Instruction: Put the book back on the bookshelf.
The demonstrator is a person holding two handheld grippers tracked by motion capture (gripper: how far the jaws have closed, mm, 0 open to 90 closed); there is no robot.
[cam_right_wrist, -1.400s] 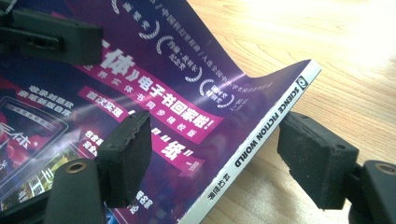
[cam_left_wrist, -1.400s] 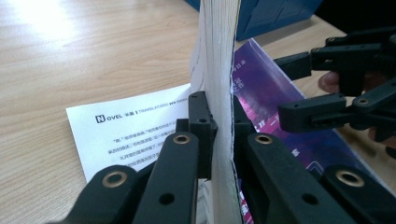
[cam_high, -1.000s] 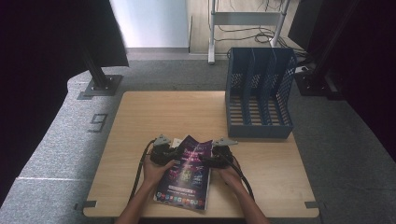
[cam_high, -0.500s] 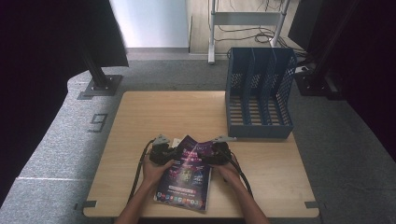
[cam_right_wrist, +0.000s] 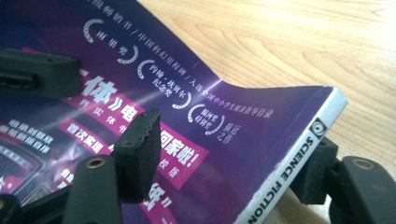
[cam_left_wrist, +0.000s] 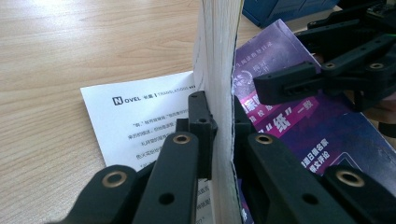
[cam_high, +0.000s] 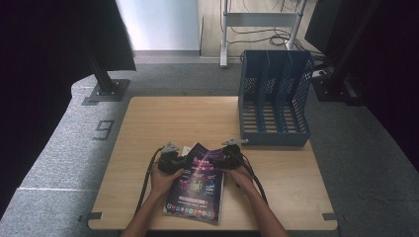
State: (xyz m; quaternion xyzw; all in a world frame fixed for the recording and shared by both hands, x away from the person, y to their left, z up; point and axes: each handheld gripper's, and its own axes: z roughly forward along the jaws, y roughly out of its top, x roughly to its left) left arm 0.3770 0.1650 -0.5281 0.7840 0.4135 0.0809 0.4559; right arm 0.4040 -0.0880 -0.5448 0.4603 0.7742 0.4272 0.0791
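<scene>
Where grey carpet surrounds it, wooden table (cam_high: pixel 163 123), blue file rack (cam_high: pixel 274 101)

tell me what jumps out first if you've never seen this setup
The purple magazine at the table's near edge, its far end lifted between two hand-held grippers: the left gripper is clamped on the page edge, and the right gripper straddles the spine marked SCIENCE FICTION. Next comes the blue file rack standing at the wooden table's far right corner.

The bench (cam_high: pixel 148 128) is pale wood-grain laminate. The book (cam_right_wrist: pixel 196 116) has a glossy purple cover. Matt black plastic tongs (cam_left_wrist: pixel 219 144)
</scene>
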